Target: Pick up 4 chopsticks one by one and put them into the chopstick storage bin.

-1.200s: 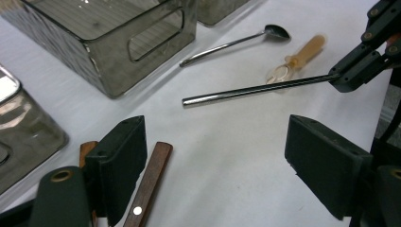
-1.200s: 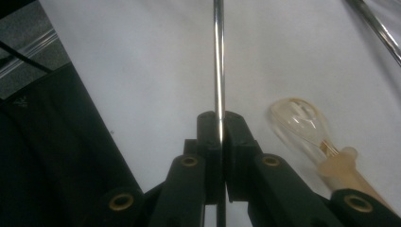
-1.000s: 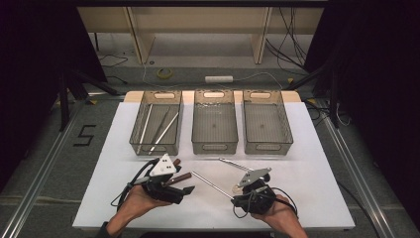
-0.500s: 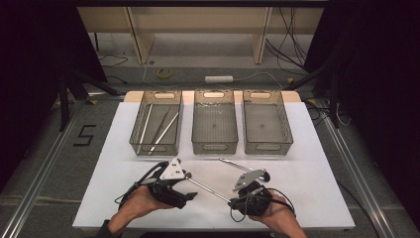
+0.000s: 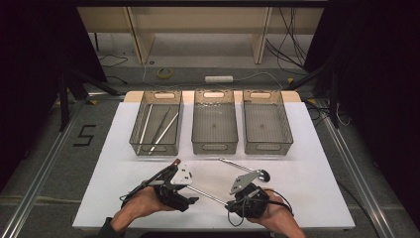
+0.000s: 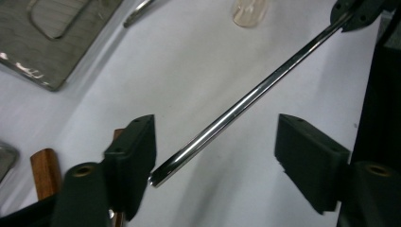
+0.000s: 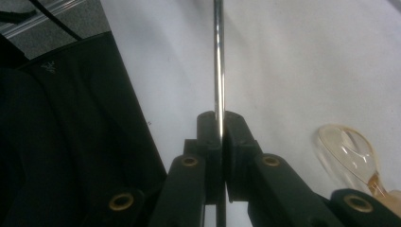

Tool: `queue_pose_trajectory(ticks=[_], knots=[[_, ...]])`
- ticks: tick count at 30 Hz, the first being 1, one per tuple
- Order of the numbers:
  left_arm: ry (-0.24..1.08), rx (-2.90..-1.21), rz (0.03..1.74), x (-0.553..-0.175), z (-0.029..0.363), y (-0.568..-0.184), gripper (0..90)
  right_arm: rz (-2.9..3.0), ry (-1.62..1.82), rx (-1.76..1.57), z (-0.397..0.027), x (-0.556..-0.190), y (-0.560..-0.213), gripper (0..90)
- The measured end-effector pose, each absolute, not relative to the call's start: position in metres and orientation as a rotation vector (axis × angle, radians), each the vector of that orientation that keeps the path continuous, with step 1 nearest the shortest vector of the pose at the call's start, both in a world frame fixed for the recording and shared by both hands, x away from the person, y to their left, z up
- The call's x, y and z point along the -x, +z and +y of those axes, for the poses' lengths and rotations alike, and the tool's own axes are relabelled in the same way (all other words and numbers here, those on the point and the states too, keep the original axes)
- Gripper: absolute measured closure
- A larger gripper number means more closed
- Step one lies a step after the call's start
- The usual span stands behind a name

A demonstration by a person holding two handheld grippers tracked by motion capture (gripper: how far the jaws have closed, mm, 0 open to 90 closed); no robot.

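Left gripper point(image 6: 215, 161) jaws closing, right gripper point(image 7: 221, 124) clamped

**Steel rod clamped at one end, free at the other**

The rod point(image 5: 207, 195) is thin, straight, round and of polished steel, with a bright streak along its length. One end is pinched between the closed pads of the right gripper point(image 7: 220, 124), and it runs straight out from those tips. Its other end is cut blunt and reaches into the gap of the left gripper point(image 6: 215, 153), close to one pad point(image 6: 137, 156) and well apart from the other; whether it touches the near pad cannot be told. The left jaws have just been closing, rod between them. It spans gripper to gripper, near the white tabletop.
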State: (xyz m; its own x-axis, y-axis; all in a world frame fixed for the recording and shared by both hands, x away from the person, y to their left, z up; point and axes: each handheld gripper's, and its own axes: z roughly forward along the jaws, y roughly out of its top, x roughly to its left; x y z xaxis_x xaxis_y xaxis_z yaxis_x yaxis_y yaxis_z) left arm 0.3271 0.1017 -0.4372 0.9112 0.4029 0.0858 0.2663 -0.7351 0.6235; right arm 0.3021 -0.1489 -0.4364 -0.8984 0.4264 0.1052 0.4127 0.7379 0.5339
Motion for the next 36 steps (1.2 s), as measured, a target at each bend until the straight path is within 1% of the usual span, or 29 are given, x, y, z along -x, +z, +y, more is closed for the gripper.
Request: queue_pose_trajectory(ticks=[5,10,13,16,24,36], knots=[[0.262,-2.491,0.425,-0.325,0.098,-0.44,39.0,2.923,0.891,-0.667,-0.145,-0.3,-0.436,86.8],[0.254,-2.51,0.381,-0.324,0.096,-0.442,46.0,2.942,0.894,-0.634,-0.143,-0.299,-0.436,86.8],[0.26,-2.521,0.345,-0.322,0.096,-0.442,51.1,2.946,0.896,-0.627,-0.142,-0.299,-0.436,86.8],[0.285,-2.526,0.316,-0.32,0.094,-0.442,52.3,2.952,0.904,-0.613,-0.142,-0.298,-0.436,86.8],[0.286,-2.563,0.254,-0.317,0.092,-0.442,64.6,2.966,0.889,-0.596,-0.14,-0.297,-0.436,86.8],[0.265,-2.622,0.089,-0.31,0.088,-0.445,75.0,2.988,0.888,-0.472,-0.145,-0.3,-0.441,85.4]])
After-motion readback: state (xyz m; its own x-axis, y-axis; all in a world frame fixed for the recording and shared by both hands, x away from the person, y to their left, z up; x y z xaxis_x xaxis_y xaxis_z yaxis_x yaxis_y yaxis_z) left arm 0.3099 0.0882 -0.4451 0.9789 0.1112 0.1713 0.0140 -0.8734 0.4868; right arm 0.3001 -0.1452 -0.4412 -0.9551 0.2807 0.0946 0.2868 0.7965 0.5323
